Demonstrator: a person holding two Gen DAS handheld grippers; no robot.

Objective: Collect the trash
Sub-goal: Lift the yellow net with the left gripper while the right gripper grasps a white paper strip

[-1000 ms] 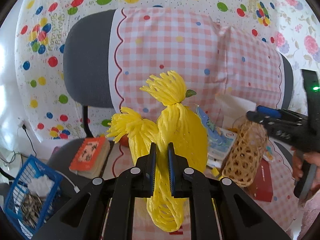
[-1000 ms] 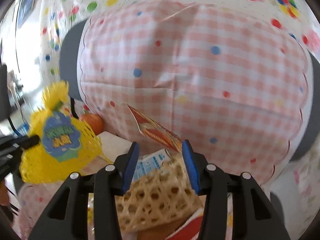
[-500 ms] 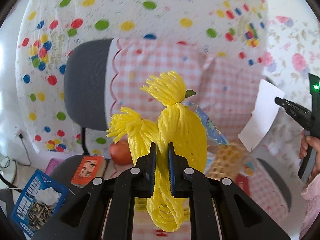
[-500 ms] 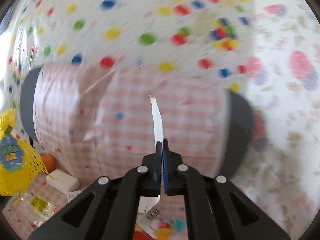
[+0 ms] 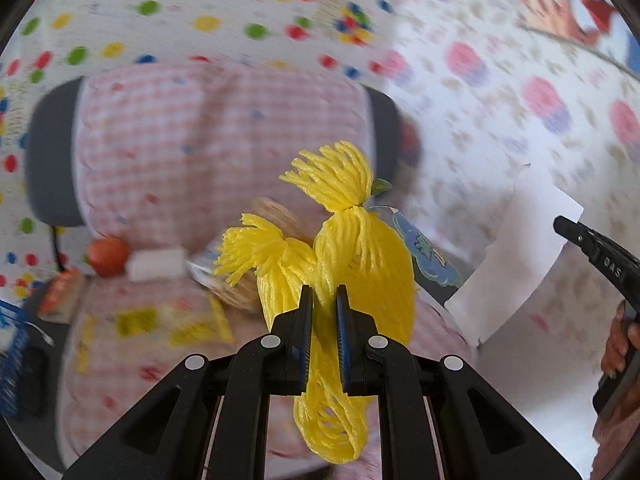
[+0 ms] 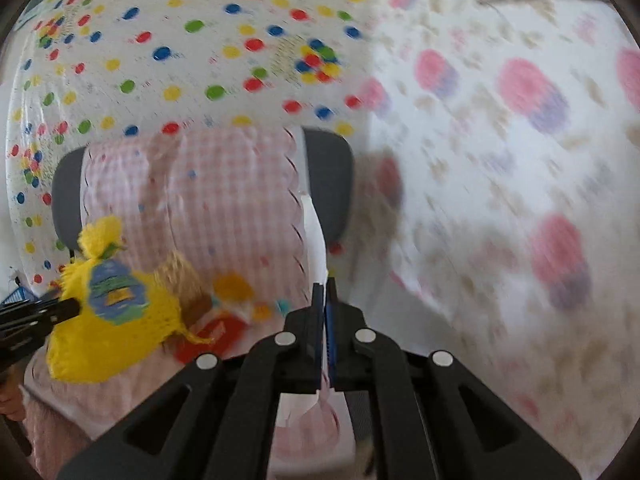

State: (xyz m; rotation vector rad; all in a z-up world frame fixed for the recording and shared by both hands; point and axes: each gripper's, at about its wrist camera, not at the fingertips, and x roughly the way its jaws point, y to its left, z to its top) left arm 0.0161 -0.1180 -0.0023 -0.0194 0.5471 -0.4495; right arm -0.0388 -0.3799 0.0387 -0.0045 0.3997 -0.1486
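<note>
Left wrist view: a yellow mesh produce net, tied off in two frayed tufts and bearing a blue label, hangs pinched between the nearly closed jaws of the left gripper, its long axis running upright from a loose loop below the fingers to the tufts above. To its right, a white sheet of paper stands edge-up in the tip of the right gripper, a hand wrapped around the handle. Right wrist view confirms that grip: the jaws are fully closed on the paper, which rises as a thin strip straight ahead of the fingers. Both pieces of trash are thus already lifted clear and carried side by side, the net on the left, the paper on the right, each directly in front of its own jaws. Beyond and below them sits a grey chair draped in pink gingham cloth, with a wicker basket, a tomato and scattered wrappers blurred on the seat. No bin shows in either view, so where the drop lies from the jaws cannot be told.
</note>
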